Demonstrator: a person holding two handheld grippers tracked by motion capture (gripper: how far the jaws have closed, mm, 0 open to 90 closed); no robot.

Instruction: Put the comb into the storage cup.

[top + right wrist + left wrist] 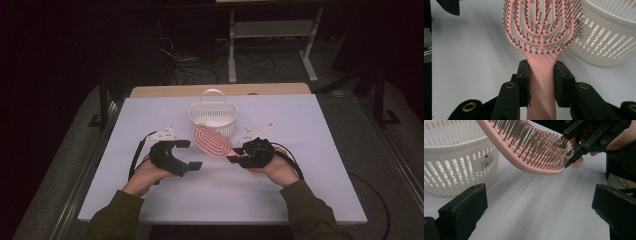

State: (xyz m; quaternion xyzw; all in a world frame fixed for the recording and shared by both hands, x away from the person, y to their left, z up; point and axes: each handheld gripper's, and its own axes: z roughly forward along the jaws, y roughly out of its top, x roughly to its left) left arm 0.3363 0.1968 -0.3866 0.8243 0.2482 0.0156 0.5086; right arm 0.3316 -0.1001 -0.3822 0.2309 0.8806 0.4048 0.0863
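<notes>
Pink hairbrush (pixel 541 32) within right gripper (pixel 541 82)

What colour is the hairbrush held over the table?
Pink hairbrush, clearest in the right gripper view.

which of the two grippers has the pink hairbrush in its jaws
The right gripper: its jaws clamp the handle of the pink hairbrush, bristles up, beside the white basket. The left gripper stands open with nothing between its jaws.
</notes>
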